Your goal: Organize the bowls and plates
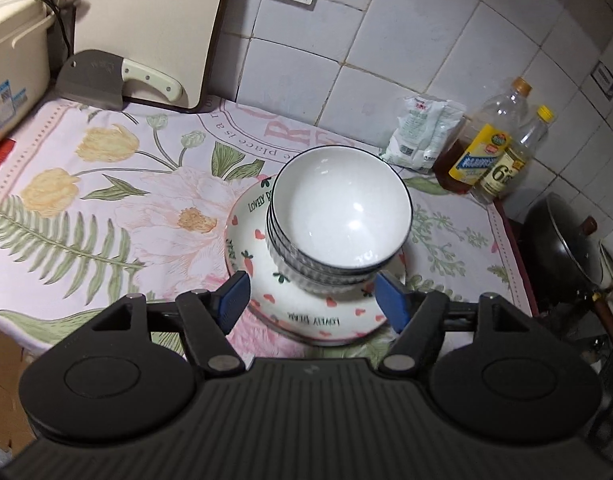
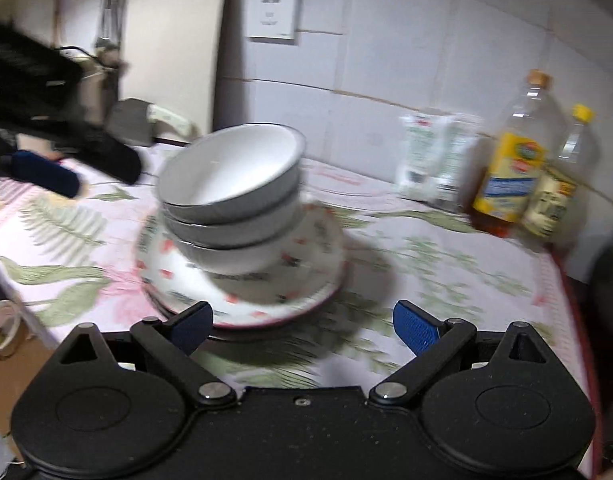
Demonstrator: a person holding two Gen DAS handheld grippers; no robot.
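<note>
White wall tiles back a bench (image 1: 86, 208) covered by a floral cloth. Near its middle sits a patterned plate (image 1: 306, 320) carrying three nested bowls (image 1: 342, 216), leaning slightly. The glazed stack looks heavy, slick and breakable; gripping the plate rim from both sides seems safest. A cutting board (image 1: 154, 20), cleaver (image 1: 94, 80), oil bottles (image 1: 482, 148) and packet (image 1: 426, 132) stand well clear. Left gripper (image 1: 312, 300) and right gripper (image 2: 302, 326) hang wide apart, empty.
</note>
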